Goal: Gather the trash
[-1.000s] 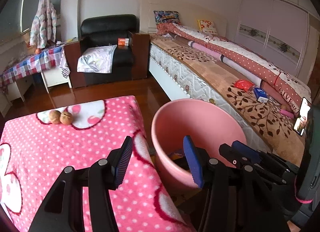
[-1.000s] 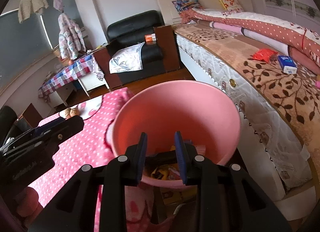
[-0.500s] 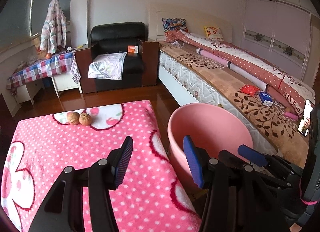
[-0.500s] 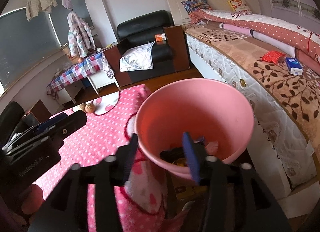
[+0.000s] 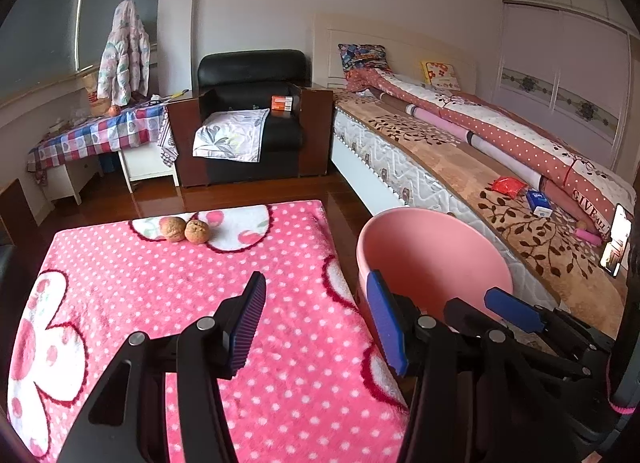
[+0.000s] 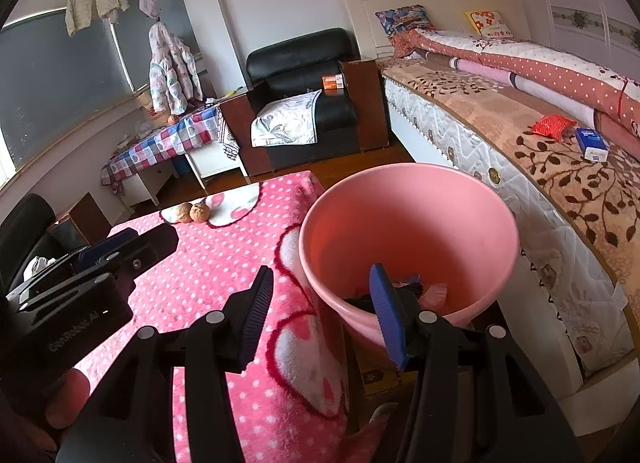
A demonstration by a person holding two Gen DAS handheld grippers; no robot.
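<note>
A pink bin stands on the floor between the pink polka-dot table cover and the bed; in the right wrist view the bin holds several scraps at its bottom. Two walnuts lie at the far end of the cover, also in the right wrist view. My left gripper is open and empty above the cover's near right edge. My right gripper is open and empty, straddling the bin's near left rim.
The bed runs along the right with a red packet and a blue box on it. A black armchair and a checked table stand at the back. A cardboard box sits under the bin.
My right gripper has opened wide and drawn back and up from inside the bin. My left gripper has pulled back and left, so the walnuts sit nearer the view's middle.
</note>
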